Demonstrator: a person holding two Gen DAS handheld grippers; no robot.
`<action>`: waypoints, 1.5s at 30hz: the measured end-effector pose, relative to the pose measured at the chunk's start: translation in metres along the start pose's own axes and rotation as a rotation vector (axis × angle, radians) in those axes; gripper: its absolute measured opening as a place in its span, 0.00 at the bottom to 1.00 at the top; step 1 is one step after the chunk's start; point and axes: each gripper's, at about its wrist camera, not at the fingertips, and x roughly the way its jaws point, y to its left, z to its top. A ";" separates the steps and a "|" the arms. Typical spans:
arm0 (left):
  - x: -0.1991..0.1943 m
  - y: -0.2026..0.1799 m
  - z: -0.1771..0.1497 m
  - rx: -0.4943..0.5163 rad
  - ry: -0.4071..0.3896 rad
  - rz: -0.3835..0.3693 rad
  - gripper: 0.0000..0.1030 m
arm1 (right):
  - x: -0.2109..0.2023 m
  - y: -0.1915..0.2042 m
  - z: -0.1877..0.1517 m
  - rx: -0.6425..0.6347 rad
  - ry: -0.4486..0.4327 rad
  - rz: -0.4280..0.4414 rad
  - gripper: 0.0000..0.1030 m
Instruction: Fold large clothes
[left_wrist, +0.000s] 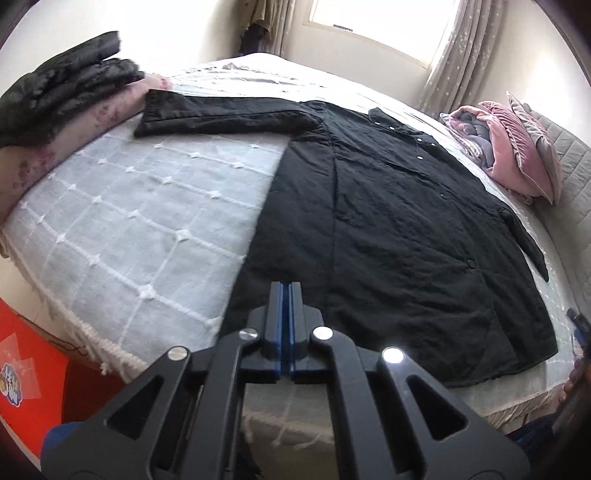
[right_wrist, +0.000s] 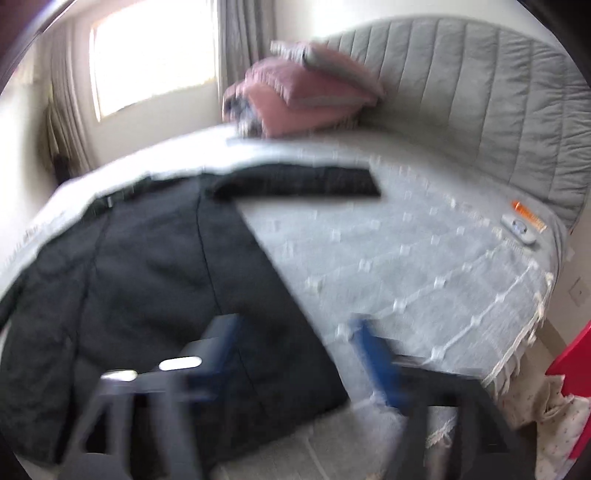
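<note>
A large black button-front shirt (left_wrist: 399, 229) lies spread flat on the bed, one sleeve (left_wrist: 221, 114) stretched out to the left. My left gripper (left_wrist: 285, 291) is shut and empty, hovering just above the shirt's near hem corner. In the blurred right wrist view the same shirt (right_wrist: 155, 273) lies flat with its other sleeve (right_wrist: 303, 184) stretched right. My right gripper (right_wrist: 295, 332) is open with its blue pads wide apart, above the shirt's near right hem edge, holding nothing.
The bed has a white checked bedspread (left_wrist: 122, 221). A pile of dark folded clothes (left_wrist: 62, 88) sits at far left. Pink pillows (left_wrist: 517, 155) lie by the grey headboard (right_wrist: 480, 103). A white remote (right_wrist: 519, 230) lies near the headboard. A red box (left_wrist: 29, 369) stands beside the bed.
</note>
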 end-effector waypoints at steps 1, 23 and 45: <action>0.001 -0.006 0.005 0.003 0.003 -0.005 0.04 | -0.005 0.002 0.003 0.001 -0.034 0.015 0.86; 0.132 -0.164 0.104 0.205 0.024 0.113 0.86 | 0.090 0.042 0.050 0.119 0.174 0.157 0.86; 0.218 -0.114 0.136 0.109 0.162 0.215 0.86 | 0.325 -0.142 0.159 0.886 0.184 0.124 0.87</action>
